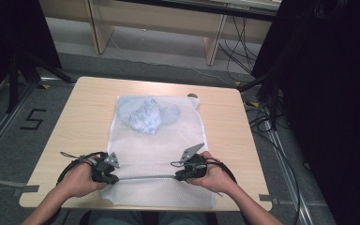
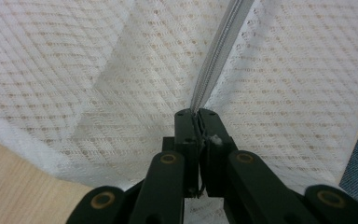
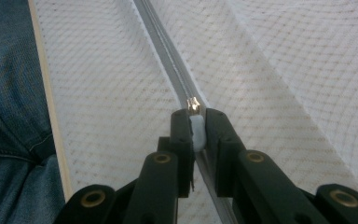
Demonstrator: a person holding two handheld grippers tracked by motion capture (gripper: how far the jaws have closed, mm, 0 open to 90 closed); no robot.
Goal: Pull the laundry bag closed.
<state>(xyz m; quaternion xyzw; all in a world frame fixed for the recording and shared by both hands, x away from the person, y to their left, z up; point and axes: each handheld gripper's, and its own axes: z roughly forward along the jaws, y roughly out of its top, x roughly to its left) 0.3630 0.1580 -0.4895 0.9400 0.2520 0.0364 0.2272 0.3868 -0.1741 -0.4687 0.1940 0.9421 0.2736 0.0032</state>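
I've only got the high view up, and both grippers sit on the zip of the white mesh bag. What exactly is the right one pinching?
Observer: In the right gripper view, the right gripper is shut on the zip pull, a small white tab with a metal slider just ahead of it.
Operator: And the left one?
Observer: The left gripper is shut on the zip itself, clamping the grey tape with mesh fabric bunched up on both sides.
Operator: Is the zip closed ahead of the pull?
Observer: In the right gripper view the zip runs on beyond the slider as one flat grey strip, so it looks closed there, though the teeth are too fine to be sure.
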